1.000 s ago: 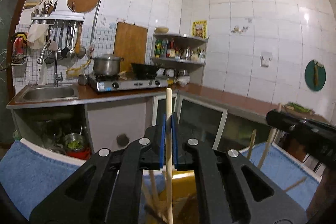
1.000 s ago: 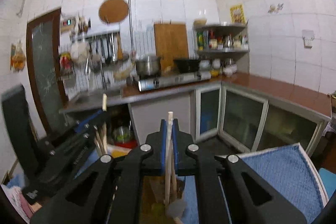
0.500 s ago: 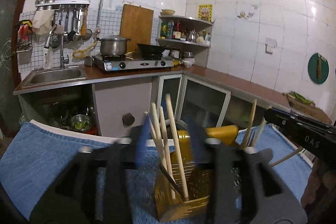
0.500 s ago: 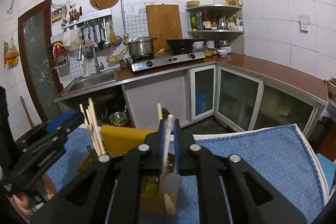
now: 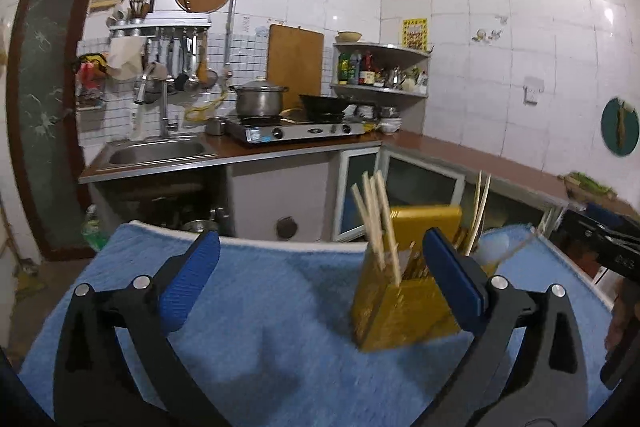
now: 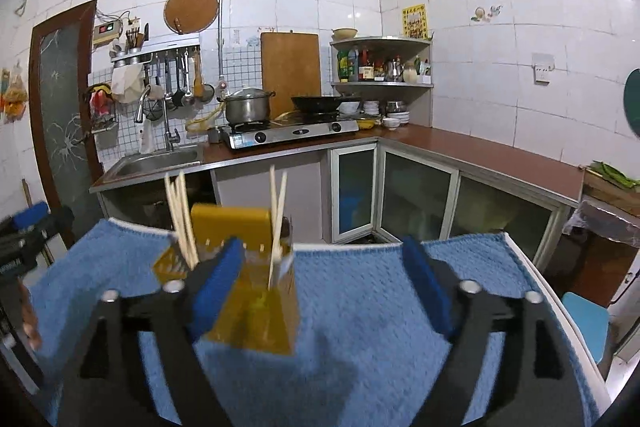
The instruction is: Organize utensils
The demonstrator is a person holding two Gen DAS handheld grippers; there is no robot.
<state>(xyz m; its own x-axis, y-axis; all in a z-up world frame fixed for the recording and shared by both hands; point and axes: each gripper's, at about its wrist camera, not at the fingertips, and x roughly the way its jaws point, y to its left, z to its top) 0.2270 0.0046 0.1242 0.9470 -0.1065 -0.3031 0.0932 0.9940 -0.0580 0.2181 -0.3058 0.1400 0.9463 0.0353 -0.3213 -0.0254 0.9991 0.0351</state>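
Note:
A yellow utensil holder [image 5: 404, 303] stands on a blue towel [image 5: 260, 291] with wooden chopsticks [image 5: 376, 223] upright in its left compartment and more chopsticks [image 5: 480, 211] at its right side. My left gripper [image 5: 320, 267] is open and empty, pulled back to the holder's left. In the right wrist view the holder [image 6: 256, 307] stands left of centre with chopsticks [image 6: 180, 215] on the left and chopsticks [image 6: 277, 219] on the right. My right gripper [image 6: 324, 267] is open and empty, set back to its right.
Beyond the towel's far edge [image 6: 360, 247] is a kitchen counter with a sink [image 5: 156, 151], a gas stove [image 5: 296, 131] with a pot and wok, and a corner shelf [image 5: 380, 75]. The other gripper shows at the right edge [image 5: 612, 251].
Both grippers opened and let go of their chopsticks, which now stand in the holder. Both grippers drew back from the holder, left one to the left, right one to the right.

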